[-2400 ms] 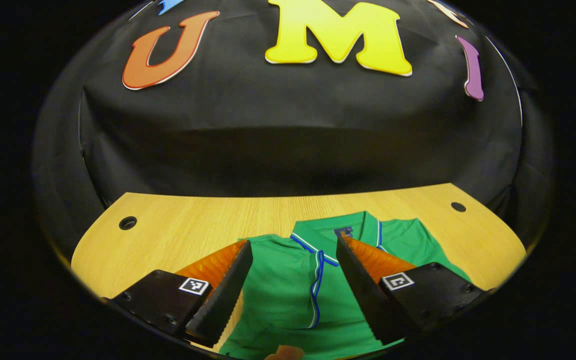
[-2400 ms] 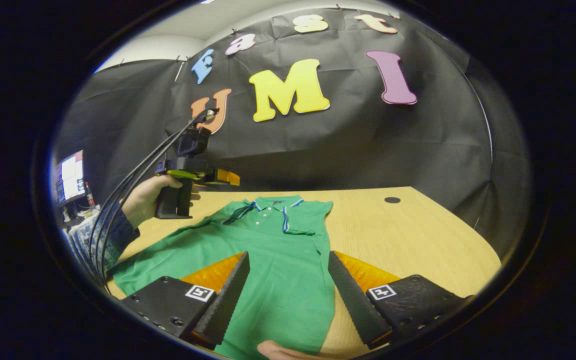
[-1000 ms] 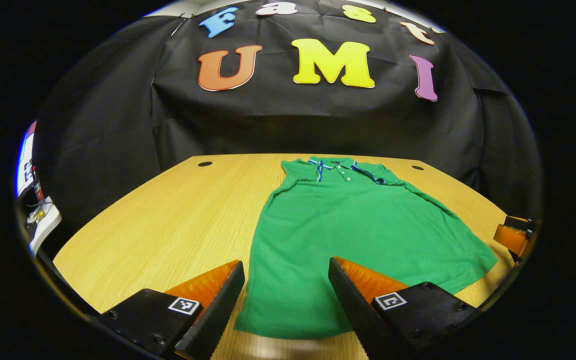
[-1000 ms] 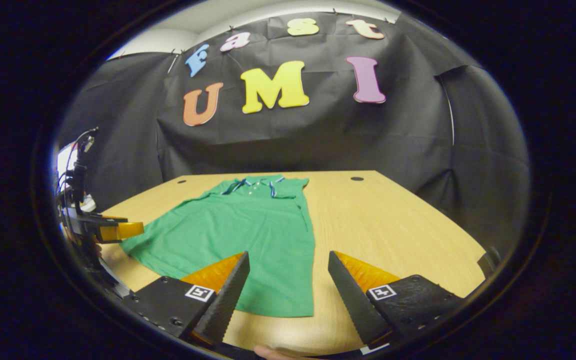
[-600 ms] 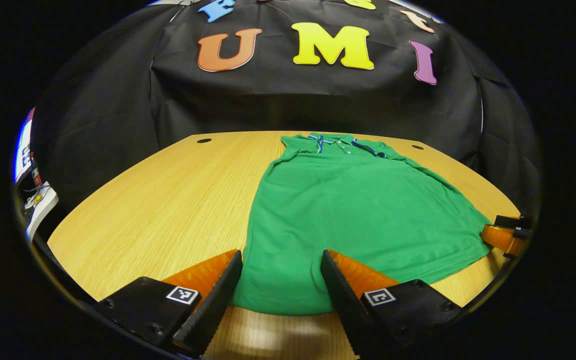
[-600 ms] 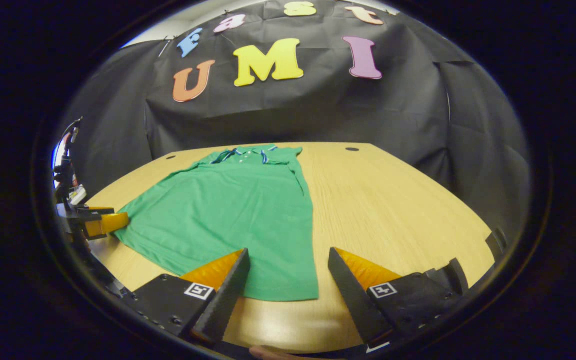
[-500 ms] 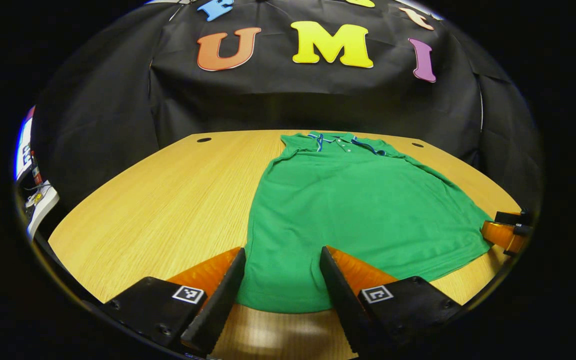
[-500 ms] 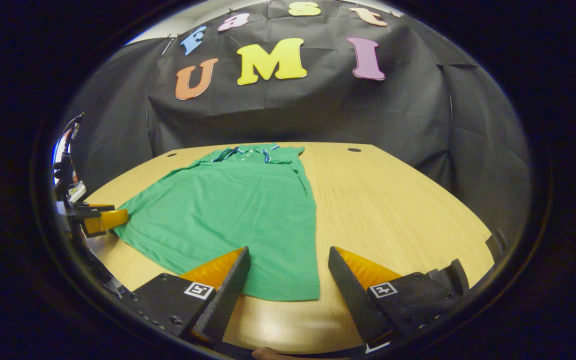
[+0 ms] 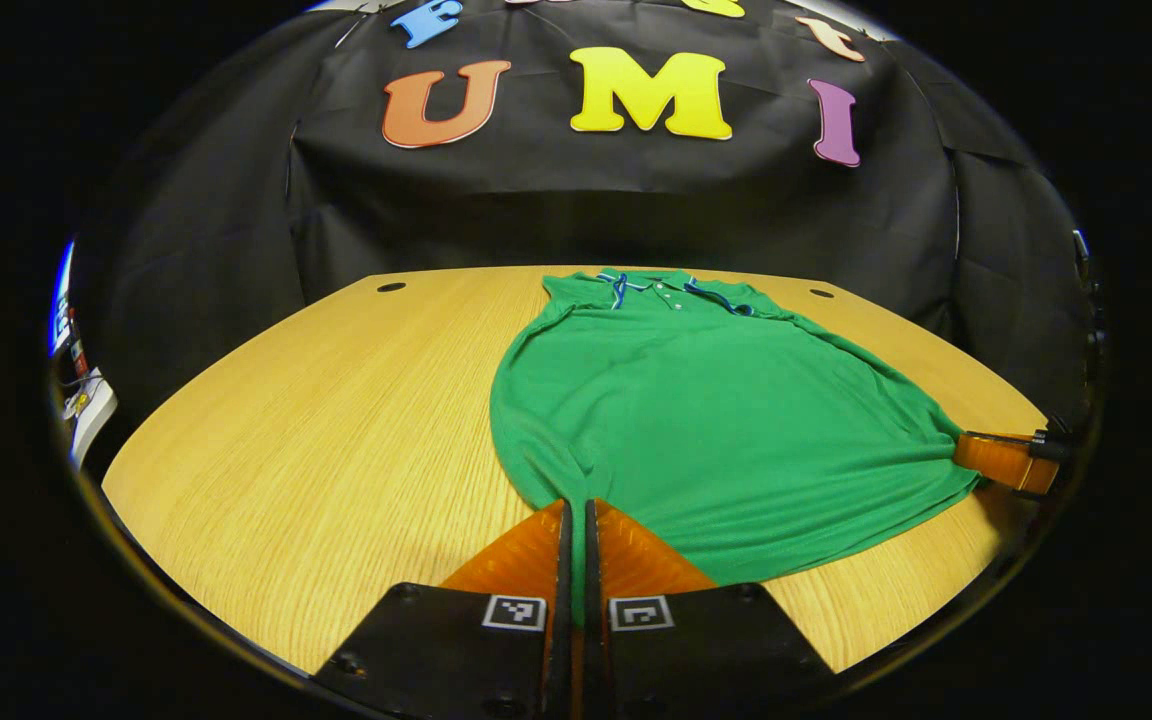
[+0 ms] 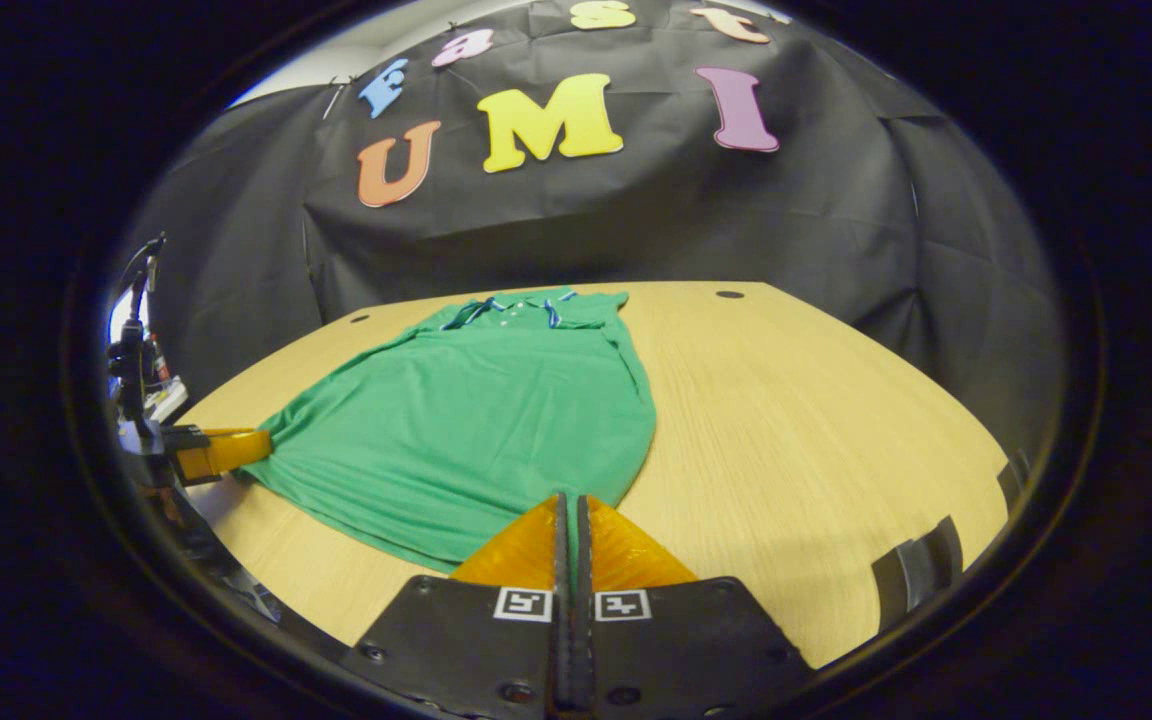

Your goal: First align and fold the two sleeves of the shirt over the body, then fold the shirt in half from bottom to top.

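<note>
The green polo shirt point(image 9: 716, 400) lies flat on the wooden table point(image 9: 316, 400), collar point(image 9: 671, 288) at the far end, both sleeves folded in over the body. My left gripper point(image 9: 574, 508) is shut on the hem's near left corner, and the cloth bunches into its tips. My right gripper point(image 10: 569, 500) is shut on the hem's other corner. In the left gripper view the right gripper point(image 9: 976, 455) pinches the shirt at the far right. In the right gripper view the shirt point(image 10: 476, 410) stretches toward the left gripper point(image 10: 251, 445) at the left edge.
The table has small round holes point(image 9: 391, 287) point(image 9: 821, 293) near its far corners. Bare wood spreads left of the shirt in the left gripper view and right of it point(image 10: 816, 400) in the right gripper view. Desk clutter point(image 9: 81, 400) sits beyond the table's left side.
Both grippers came down to the hem and went from open to shut, each on a bottom corner. The hem now pulls taut and bunches between them.
</note>
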Demonstrator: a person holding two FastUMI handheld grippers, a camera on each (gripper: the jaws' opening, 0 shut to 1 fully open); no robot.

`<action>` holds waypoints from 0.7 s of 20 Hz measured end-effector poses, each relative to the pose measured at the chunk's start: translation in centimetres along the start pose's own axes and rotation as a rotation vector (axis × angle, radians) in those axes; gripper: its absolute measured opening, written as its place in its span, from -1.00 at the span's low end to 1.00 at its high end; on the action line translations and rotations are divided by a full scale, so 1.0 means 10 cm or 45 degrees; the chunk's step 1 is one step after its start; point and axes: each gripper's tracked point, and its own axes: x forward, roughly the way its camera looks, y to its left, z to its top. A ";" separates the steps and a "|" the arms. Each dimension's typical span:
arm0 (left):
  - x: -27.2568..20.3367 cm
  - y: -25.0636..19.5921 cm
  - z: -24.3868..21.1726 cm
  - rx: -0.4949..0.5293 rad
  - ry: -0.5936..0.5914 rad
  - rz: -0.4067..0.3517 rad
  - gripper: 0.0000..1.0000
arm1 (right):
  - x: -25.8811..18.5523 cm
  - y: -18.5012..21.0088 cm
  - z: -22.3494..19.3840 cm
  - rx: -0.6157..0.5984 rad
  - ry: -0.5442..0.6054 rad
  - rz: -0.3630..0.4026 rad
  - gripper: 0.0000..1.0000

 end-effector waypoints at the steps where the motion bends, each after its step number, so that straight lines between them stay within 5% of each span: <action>1: -0.01 -0.04 0.00 0.001 -0.010 -0.008 -0.81 | 0.01 -0.01 0.00 -0.018 -0.005 0.009 -0.97; 7: -0.12 -0.03 0.26 0.036 -0.123 0.036 -0.83 | -0.01 0.01 0.08 -0.005 -0.014 0.059 -0.99; 14: -0.10 -0.02 0.74 0.017 -0.223 0.025 -0.83 | -0.11 0.02 0.80 -0.044 -0.203 0.043 -0.99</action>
